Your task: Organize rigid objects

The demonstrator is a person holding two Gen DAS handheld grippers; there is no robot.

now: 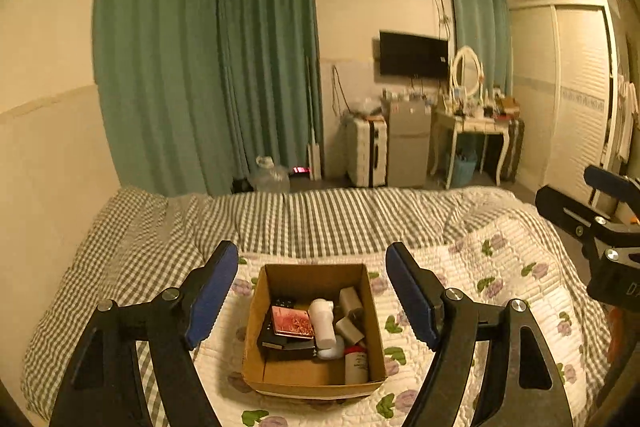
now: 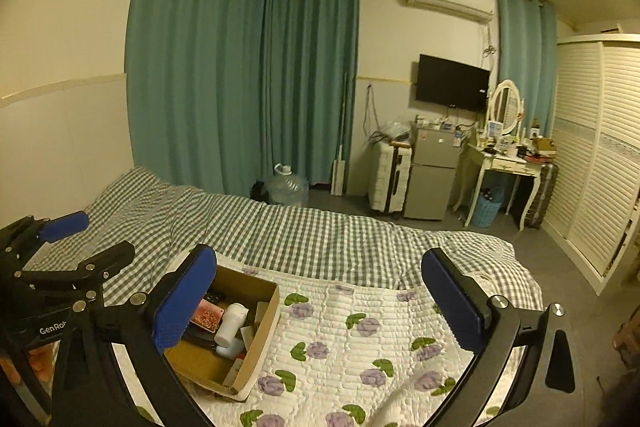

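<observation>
Both my left tongs (image 1: pixel 312 273) and right tongs (image 2: pixel 318 277) gape empty; lower centre, the brown cardboard box (image 1: pixel 256 311) on the bed's floral quilt (image 2: pixel 360 327) already holds bottles and cases, so little looks left.

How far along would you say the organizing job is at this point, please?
Done, apparently: several rigid items, including a white bottle and a pink-topped case, already sit in the cardboard box on the floral quilt. In hand: nothing; the left gripper and right gripper are both open and empty. Left: no loose items show on the quilt, so little seems to remain.
</observation>
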